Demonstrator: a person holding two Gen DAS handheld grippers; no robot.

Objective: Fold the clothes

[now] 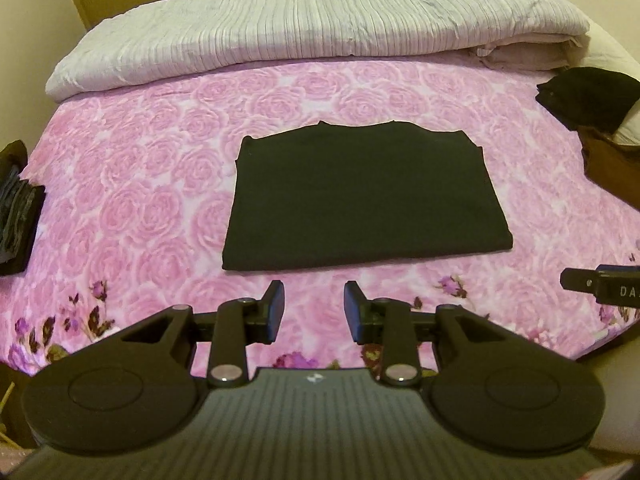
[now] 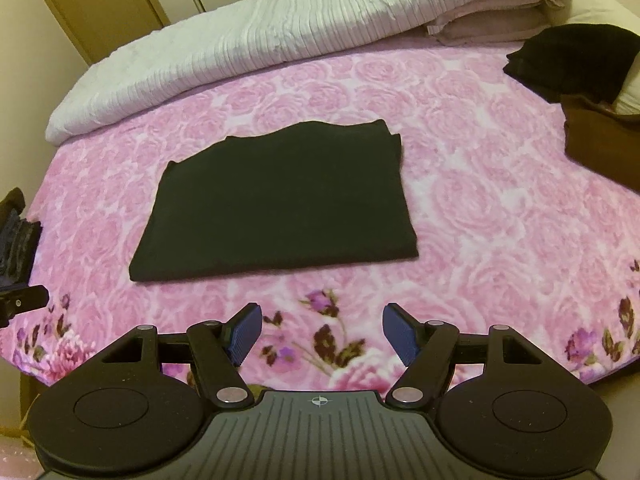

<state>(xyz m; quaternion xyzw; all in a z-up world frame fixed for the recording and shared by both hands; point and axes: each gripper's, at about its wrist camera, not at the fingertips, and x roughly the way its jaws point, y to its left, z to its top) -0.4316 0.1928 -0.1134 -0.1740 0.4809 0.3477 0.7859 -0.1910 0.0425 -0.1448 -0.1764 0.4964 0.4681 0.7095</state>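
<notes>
1. A bed covered in a pink rose-print blanket [image 1: 140, 184] fills both views, with wooden wardrobe doors [image 2: 100, 4] behind its far edge.
2. Along that far edge lies a rolled white ribbed duvet [image 1: 300, 32], running from the far left corner to the far right.
3. A black garment [image 1: 360, 196], folded into a flat rectangle, rests in the middle of the bed, its folded edge toward the near edge.
4. At the right edge sits a heap of dark clothes [image 2: 576, 60] on top of a brown item [image 2: 600, 140]; a dark folded stack [image 1: 16, 216] lies at the left edge.
5. The left gripper [image 1: 314, 310] hangs above the near edge, tilted steeply down; its jaws stand apart with nothing between them, clear of the garment.
6. The right gripper [image 2: 322, 334] hangs beside it over the near edge, likewise tilted down, jaws spread wider and empty, above the flower border.
</notes>
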